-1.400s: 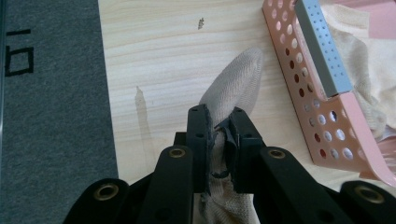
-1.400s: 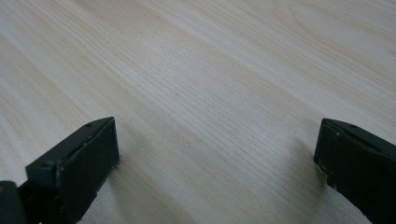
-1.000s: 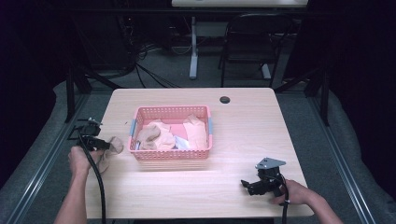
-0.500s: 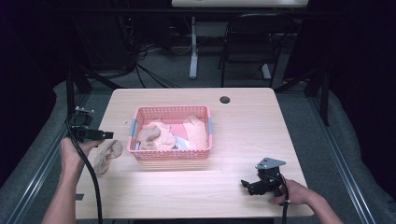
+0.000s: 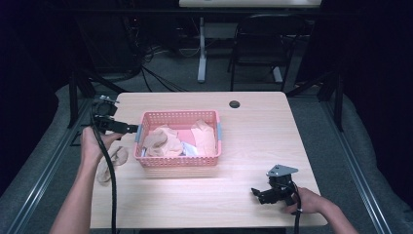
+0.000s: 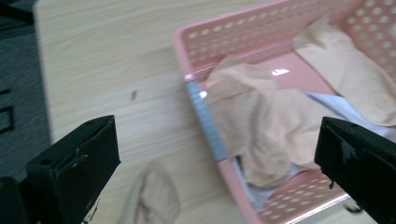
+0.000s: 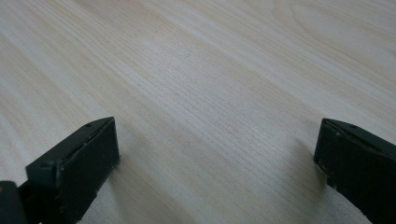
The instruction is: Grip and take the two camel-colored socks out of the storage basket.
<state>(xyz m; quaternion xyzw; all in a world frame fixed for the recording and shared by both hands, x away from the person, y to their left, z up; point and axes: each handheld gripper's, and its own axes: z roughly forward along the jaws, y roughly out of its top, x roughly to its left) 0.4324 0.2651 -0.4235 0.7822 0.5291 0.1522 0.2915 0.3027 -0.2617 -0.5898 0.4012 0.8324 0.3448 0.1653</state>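
Here the left tool (image 5: 134, 129) hangs with its jaws spread wide and nothing between them, just off the left end of the pink basket (image 5: 179, 161). In the basket lie several tan socks (image 5: 163, 141) in a loose heap over something white, and one more tan sock (image 5: 111, 161) lies on the surface (image 5: 204, 195) beside the person's left hand (image 5: 92, 146). In the left gripper view a tan sock in the basket (image 6: 261, 121) droops against the near rim. These are light, limp and thin, likely to fold and drag, so a pinch on a bunched fold or the cuff should hold better than a flat edge. The right tool (image 5: 258, 194) rests low over bare wood, jaws apart and empty, well apart from the basket
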